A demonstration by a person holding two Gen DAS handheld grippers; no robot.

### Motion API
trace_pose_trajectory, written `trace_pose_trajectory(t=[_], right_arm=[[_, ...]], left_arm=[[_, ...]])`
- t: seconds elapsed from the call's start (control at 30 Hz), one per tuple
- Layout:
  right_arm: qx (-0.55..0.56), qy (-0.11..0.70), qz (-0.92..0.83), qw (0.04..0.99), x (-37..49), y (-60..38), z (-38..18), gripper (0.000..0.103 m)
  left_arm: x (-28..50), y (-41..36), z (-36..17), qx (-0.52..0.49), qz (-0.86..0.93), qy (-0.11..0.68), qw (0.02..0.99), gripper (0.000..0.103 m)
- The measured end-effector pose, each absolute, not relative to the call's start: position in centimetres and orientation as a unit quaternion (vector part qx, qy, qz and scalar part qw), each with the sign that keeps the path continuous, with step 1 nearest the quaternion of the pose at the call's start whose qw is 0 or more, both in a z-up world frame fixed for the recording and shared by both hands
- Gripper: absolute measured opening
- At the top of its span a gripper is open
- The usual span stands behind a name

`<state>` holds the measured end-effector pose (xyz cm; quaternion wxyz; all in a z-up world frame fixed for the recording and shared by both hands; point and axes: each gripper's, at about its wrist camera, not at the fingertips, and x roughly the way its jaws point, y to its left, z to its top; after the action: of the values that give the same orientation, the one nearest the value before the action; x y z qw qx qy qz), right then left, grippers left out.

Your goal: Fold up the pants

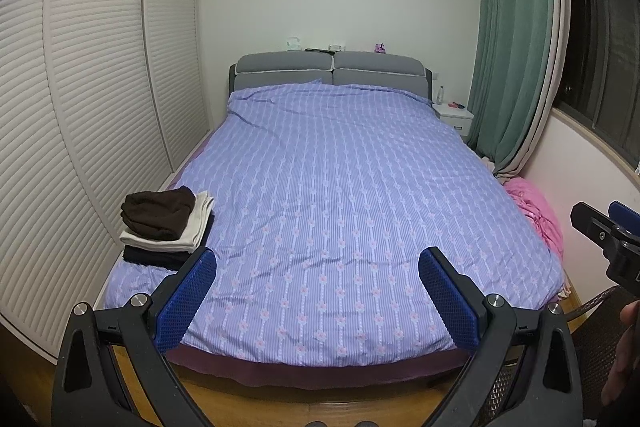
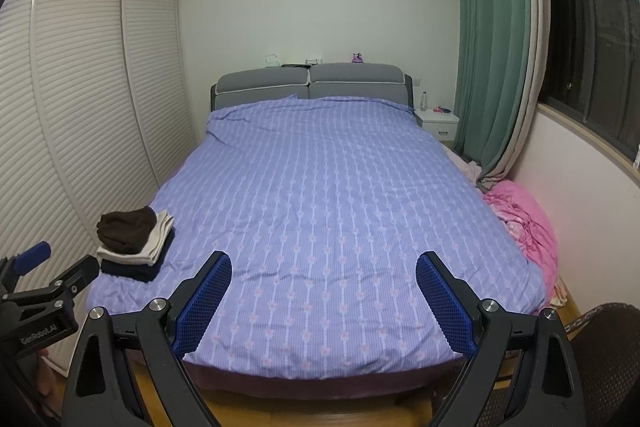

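Both tongs, left (image 1: 318,293) and right (image 2: 324,297), gape wide over the bed's (image 2: 320,187) near edge, gripping nothing; 3 folded clothes (image 1: 166,223) stacked near left.

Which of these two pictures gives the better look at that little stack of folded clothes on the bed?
The left wrist view: the stack of folded brown, cream and dark clothes looks larger there, though a blue finger covers its near corner. In the right wrist view the stack sits smaller, farther left, but unobstructed.
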<state>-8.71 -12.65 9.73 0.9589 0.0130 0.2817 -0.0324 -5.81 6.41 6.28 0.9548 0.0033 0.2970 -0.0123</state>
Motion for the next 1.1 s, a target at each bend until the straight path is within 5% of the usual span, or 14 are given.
trace_pose_trajectory(t=[1.1], right_arm=[[0.004,0.273,-0.029,0.962,-8.32,-12.00,10.14,0.094]], left_arm=[[-5.65,6.67,6.82,0.002,-0.008,0.284,0.959,0.103]])
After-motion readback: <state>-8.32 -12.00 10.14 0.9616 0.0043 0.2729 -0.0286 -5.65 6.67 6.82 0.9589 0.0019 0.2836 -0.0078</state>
